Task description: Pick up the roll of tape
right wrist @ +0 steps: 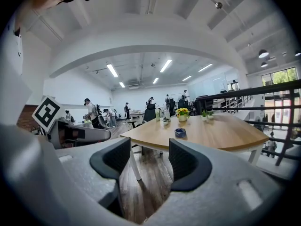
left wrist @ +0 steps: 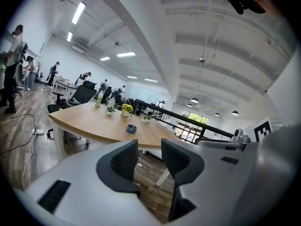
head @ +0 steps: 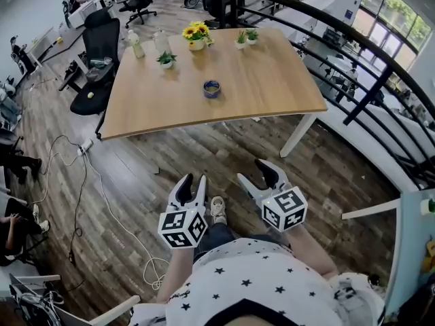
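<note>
A small blue roll of tape (head: 212, 88) lies near the middle of a wooden table (head: 272, 94); it also shows in the left gripper view as the roll (left wrist: 131, 128) and in the right gripper view as the roll (right wrist: 180, 133). Both grippers hang over the wooden floor in front of the table, well short of it. My left gripper (head: 193, 183) is open with nothing between its fingers. My right gripper (head: 260, 174) is open wide and holds nothing.
On the table's far side stand a yellow flower pot (head: 196, 37), small potted plants (head: 166, 60) and two bottles (head: 136, 45). A black office chair (head: 98, 53) sits at the left end. Cables (head: 81, 182) trail on the floor left. A dark railing (head: 367, 66) runs along the right.
</note>
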Available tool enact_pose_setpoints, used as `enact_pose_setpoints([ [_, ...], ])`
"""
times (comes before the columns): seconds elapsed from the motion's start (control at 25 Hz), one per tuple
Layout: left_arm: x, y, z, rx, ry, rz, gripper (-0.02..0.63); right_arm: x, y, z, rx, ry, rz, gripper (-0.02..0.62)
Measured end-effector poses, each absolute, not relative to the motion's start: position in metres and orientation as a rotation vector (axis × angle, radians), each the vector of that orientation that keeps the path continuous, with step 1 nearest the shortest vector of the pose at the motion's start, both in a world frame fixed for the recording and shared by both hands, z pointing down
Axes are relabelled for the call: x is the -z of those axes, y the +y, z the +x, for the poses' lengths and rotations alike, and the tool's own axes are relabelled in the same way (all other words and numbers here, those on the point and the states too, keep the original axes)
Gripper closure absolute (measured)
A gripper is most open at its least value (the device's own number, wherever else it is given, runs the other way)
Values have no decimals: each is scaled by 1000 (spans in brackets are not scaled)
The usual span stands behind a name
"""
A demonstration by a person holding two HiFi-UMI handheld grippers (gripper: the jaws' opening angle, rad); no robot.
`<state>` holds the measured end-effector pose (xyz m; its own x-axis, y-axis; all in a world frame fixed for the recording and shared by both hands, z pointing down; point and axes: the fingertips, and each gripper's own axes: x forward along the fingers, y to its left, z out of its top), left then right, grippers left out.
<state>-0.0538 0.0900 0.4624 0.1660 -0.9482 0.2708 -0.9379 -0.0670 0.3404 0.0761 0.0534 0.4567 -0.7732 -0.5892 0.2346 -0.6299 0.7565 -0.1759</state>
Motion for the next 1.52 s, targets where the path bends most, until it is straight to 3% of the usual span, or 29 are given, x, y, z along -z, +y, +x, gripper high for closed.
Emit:
enact_pose_setpoints([
  [1.52,-467,-169,-156,-55,-1631,2068,465,-444,-194,-38,-432,-2743,1109,357],
])
